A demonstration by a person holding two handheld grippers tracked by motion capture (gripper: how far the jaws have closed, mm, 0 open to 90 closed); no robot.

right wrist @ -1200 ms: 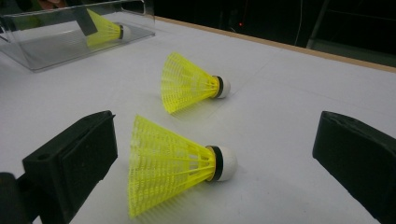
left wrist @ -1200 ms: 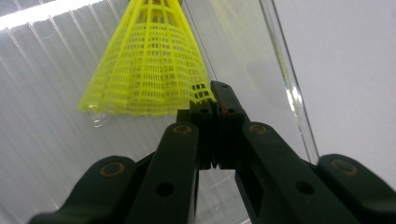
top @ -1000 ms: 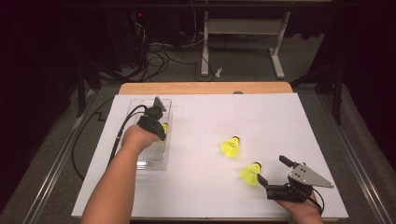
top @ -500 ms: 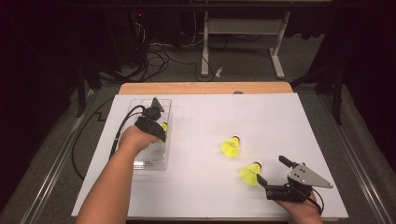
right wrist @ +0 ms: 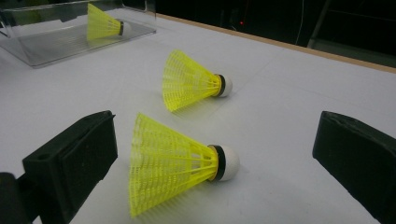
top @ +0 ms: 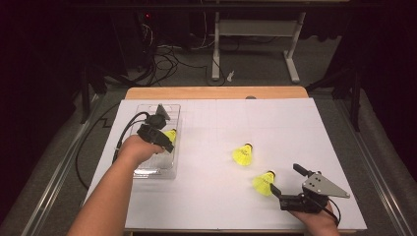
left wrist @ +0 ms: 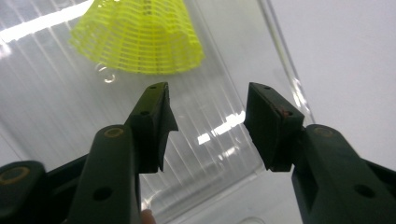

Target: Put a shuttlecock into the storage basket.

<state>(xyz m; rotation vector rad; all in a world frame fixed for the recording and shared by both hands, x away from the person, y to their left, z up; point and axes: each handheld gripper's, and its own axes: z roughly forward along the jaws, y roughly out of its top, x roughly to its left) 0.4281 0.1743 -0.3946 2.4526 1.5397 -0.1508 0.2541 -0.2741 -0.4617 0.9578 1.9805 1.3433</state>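
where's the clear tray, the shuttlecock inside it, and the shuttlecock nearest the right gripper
clear tray (top: 152, 172), high view, near bare rim
shuttlecock in the tray (left wrist: 137, 37), left gripper view, yellow skirt
shuttlecock nearest the right gripper (right wrist: 168, 165), right gripper view, yellow skirt

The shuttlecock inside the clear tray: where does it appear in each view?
High view: shuttlecock in the tray, left of centre, beside the left gripper.
Left gripper view: top, left of centre, beyond the open fingers.
Right gripper view: top left.
Shared landmark: the clear tray.
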